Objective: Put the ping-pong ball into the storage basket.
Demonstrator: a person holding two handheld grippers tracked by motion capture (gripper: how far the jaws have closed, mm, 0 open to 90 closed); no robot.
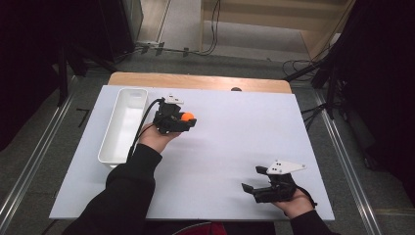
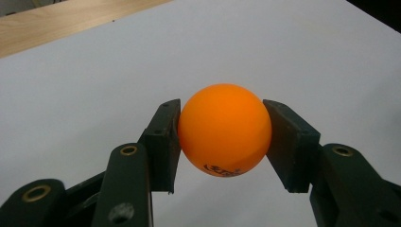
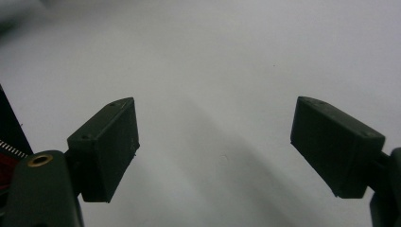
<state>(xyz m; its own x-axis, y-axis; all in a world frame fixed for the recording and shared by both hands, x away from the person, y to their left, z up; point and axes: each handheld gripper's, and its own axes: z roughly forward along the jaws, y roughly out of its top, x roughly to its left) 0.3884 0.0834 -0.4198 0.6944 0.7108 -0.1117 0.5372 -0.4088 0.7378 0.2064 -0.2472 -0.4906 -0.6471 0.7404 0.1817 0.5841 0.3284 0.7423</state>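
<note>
An orange ball (image 2: 224, 130) with a small printed mark sits between the two black jaws of my left gripper (image 2: 222, 142), which is shut on it, both pads pressed to its sides. From the high view that left gripper (image 1: 188, 120) hovers over the white table (image 1: 235, 142), just right of the white tray, with the ball (image 1: 187, 116) at its tip. My right gripper (image 1: 250, 183) rests near the table's front right edge. Its jaws stand wide apart in the right gripper view (image 3: 215, 146), with nothing between them.
A long white tray (image 1: 123, 125) lies along the table's left side, its inside bare as far as I can see. A wooden strip (image 1: 195, 81) borders the far edge. Cables and dark stands lie on the floor beyond.
</note>
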